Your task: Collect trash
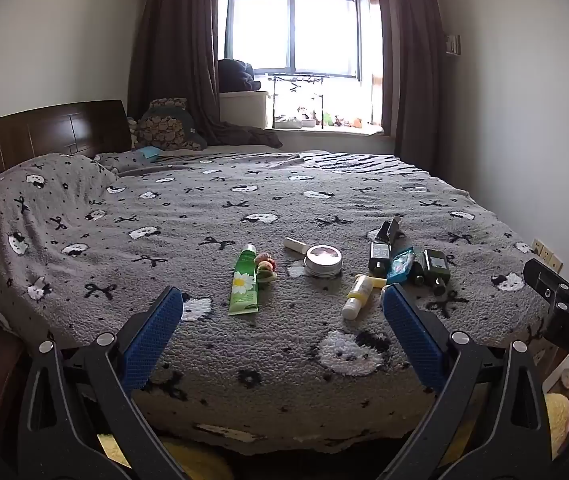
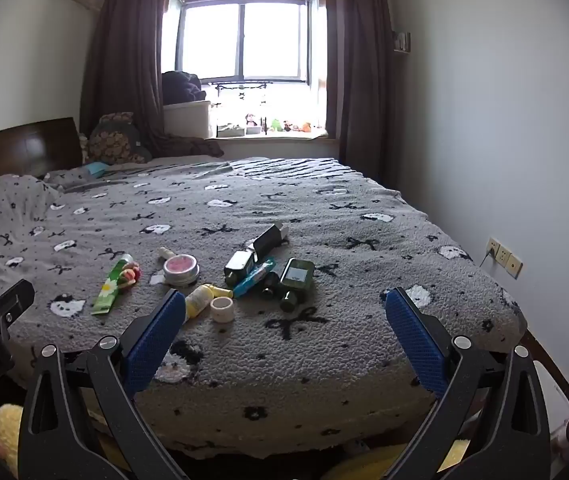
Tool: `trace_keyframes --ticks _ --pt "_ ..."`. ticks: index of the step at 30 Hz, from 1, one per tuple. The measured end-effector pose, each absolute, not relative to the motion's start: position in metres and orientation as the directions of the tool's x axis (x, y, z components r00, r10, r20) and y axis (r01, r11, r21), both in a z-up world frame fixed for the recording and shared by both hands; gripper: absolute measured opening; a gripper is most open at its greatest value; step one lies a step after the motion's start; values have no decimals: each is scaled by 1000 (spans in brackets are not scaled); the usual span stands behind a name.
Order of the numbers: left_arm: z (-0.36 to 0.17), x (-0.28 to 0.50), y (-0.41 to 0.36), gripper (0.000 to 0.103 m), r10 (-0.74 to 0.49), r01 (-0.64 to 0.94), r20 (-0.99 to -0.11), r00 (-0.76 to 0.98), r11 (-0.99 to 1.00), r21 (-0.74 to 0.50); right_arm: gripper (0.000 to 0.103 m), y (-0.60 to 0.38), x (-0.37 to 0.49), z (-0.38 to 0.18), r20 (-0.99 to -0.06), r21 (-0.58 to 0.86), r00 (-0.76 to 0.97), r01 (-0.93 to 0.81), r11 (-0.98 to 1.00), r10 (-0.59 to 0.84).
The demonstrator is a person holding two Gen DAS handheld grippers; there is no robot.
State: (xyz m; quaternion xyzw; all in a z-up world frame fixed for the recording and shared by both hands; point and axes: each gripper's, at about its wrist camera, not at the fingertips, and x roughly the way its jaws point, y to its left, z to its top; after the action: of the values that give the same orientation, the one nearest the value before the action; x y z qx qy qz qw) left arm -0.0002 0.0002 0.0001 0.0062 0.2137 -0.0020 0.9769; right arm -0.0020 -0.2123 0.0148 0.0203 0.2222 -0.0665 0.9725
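Observation:
Small items lie scattered on the grey patterned blanket (image 1: 284, 208) near the foot of the bed: a green daisy tube (image 1: 243, 280), a round tin (image 1: 323, 261), a yellow-and-white bottle (image 1: 358, 295), a dark green bottle (image 2: 297, 282), a blue wrapper (image 2: 254, 277), a black carton (image 2: 270, 239) and a roll of white tape (image 2: 222, 309). My left gripper (image 1: 282, 306) hovers open short of the tube and the yellow bottle, nothing between its blue pads. My right gripper (image 2: 285, 308) is open too, just short of the dark green bottle and empty.
A wooden headboard (image 1: 44, 132) and pillows are at the left, a window (image 1: 292, 32) with dark curtains at the back. The white wall (image 2: 504, 120) runs along the bed's right side, with sockets (image 2: 504, 256). Something yellow (image 2: 6, 428) lies on the floor below.

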Motion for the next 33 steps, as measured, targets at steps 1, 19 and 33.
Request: trace_keyframes --ticks 1,19,33 --pt "0 0 0 95 -2 8 -417 909 1000 11 100 -211 -3 15 -432 9 894 138 990 -120" --pt "-1 -2 6 95 0 1 -417 909 1000 2 100 -212 -4 17 -420 -6 898 139 990 -129" --pt "5 -5 4 95 10 -12 -413 911 1000 -1 100 -208 -6 20 -413 -11 902 133 991 -126"
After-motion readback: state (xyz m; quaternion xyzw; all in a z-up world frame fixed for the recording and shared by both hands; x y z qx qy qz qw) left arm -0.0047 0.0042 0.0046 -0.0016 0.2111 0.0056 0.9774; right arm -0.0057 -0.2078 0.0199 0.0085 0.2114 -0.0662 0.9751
